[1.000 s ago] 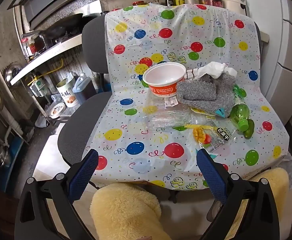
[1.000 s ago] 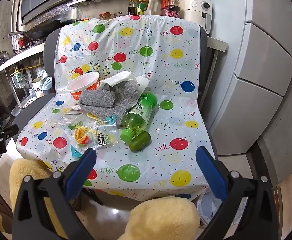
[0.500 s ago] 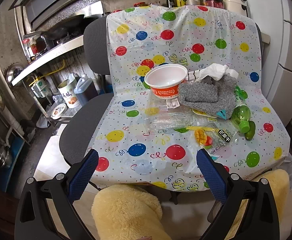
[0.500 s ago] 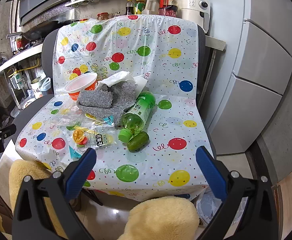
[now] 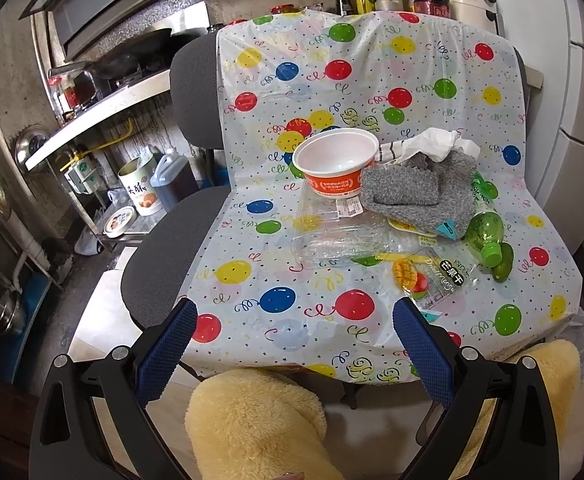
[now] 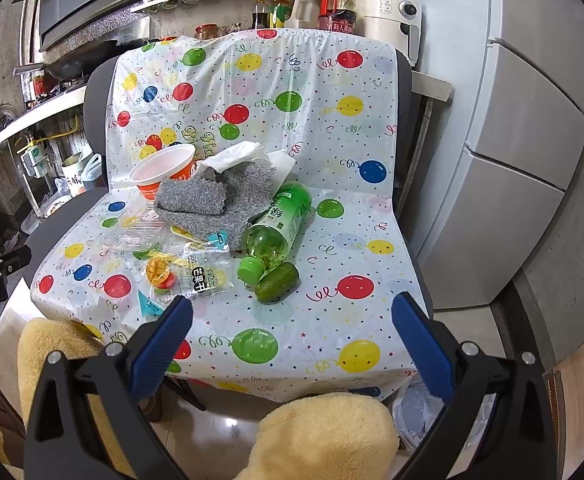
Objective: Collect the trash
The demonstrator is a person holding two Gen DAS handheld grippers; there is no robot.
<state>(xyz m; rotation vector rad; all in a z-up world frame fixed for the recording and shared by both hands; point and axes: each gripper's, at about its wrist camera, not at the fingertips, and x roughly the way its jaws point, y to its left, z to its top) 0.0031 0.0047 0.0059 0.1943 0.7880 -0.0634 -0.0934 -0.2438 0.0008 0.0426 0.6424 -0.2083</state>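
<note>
Trash lies on a chair seat under a balloon-print sheet (image 5: 284, 300). There is an orange noodle cup (image 5: 335, 168) (image 6: 164, 174), a clear plastic tray (image 5: 335, 236), a snack wrapper (image 5: 431, 280) (image 6: 188, 276), a green bottle (image 6: 276, 232) (image 5: 487, 232) and crumpled tissue (image 6: 236, 156). A grey cloth (image 5: 415, 190) (image 6: 216, 204) lies among them. My left gripper (image 5: 292, 320) is open and empty before the seat's front edge. My right gripper (image 6: 292, 318) is open and empty, short of the bottle.
A small green fruit (image 6: 278, 282) lies by the bottle cap. A plastic-lined bin (image 6: 423, 408) sits low right of the chair. A fridge (image 6: 531, 120) stands right, kitchen shelves (image 5: 92, 120) left. Yellow fluffy slippers (image 5: 252, 420) show below.
Both grippers have moved slightly closer to the chair. Both stay open; nothing on the seat has moved.
</note>
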